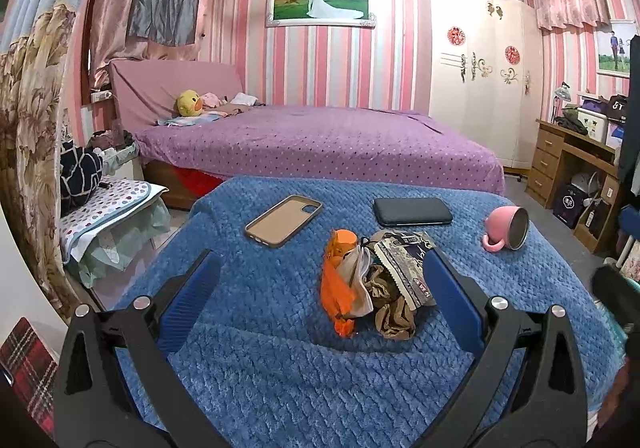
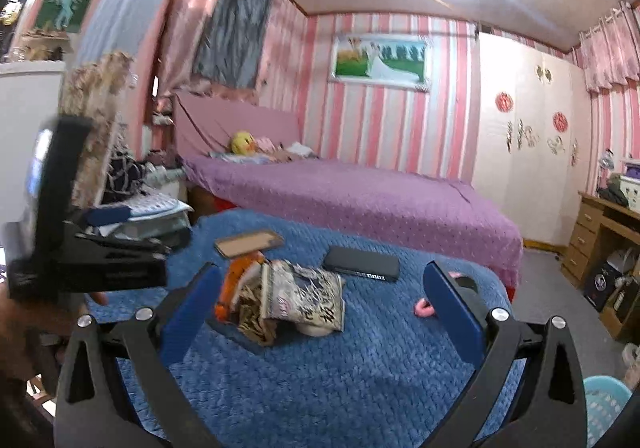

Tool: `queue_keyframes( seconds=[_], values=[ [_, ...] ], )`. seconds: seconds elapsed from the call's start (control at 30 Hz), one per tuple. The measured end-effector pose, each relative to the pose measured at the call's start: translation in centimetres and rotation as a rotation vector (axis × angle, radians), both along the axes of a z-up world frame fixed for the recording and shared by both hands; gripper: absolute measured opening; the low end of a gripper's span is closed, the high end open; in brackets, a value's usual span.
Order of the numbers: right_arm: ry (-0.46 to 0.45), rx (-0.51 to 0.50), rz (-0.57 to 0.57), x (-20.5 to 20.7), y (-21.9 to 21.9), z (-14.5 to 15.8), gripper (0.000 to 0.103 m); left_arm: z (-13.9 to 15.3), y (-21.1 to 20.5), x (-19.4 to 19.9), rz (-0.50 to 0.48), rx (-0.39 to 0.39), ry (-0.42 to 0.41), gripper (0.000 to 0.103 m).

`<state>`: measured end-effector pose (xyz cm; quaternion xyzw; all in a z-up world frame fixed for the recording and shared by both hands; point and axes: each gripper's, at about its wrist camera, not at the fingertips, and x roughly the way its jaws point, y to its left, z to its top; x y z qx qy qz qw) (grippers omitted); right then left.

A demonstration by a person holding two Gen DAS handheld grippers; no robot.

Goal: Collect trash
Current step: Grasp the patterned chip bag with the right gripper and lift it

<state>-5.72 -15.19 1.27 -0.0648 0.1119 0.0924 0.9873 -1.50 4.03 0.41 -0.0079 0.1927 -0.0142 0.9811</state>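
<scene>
Trash [image 1: 376, 282] is seen heaped at the lower centre of the left wrist view, on a blue blanket [image 1: 280, 368]. The heap is made up of an orange wrapper [image 1: 338, 284], a patterned snack bag [image 1: 404, 264] and crumpled brown paper [image 1: 394, 308]. The orange wrapper is laid with its long axis running from the upper centre toward the bottom of the frame, its far end pointing at the phone case [image 1: 283, 219]. The snack bag is tilted the same way, its serrated edge turned toward the lower right.

The left gripper [image 1: 320, 288] is held wide open, with the heap lying between its blue fingers [image 1: 188, 300], nearer the right one; whether that finger touches the bag cannot be told. Beyond the heap, a phone case is seen at centre left, face up, a dark phone [image 1: 412, 211] at centre right, and a pink mug [image 1: 506, 228] tipped on its side at the right, its mouth facing the lower right.

In the right wrist view, the trash [image 2: 280, 300] sits at centre, with the snack bag [image 2: 308, 300] lying broadside and the orange wrapper [image 2: 232, 292] at its left edge. The right gripper [image 2: 320, 300] is also spread open, not touching the heap. The left gripper [image 2: 100, 248] is seen blurred at the left of that frame. A purple bed [image 1: 320, 143] fills the middle distance.
</scene>
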Motion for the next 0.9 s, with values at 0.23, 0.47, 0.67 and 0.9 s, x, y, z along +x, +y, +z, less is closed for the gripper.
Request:
queue_keyframes(
  seconds=[0.23,0.47,0.67,0.9],
  values=[
    [0.158,0.014,-0.014,7.3,2.3,-2.6,0.099,1.3,2.4,5.3,0.062,-0.012,0.058,0.098],
    [0.323,-0.008,-0.027,12.9,5.8,-7.5,0.099,-1.6,6.0,8.1,0.122,0.038,0.108,0.098],
    [0.333,-0.087,-0.095,15.7,8.5,-9.1,0.099,-3.4,7.6,9.4,0.135,0.042,0.184,0.098],
    [0.269,-0.191,-0.212,15.6,8.4,-8.9,0.099,-4.0,5.7,9.8,0.092,0.070,0.199,0.098]
  ],
)
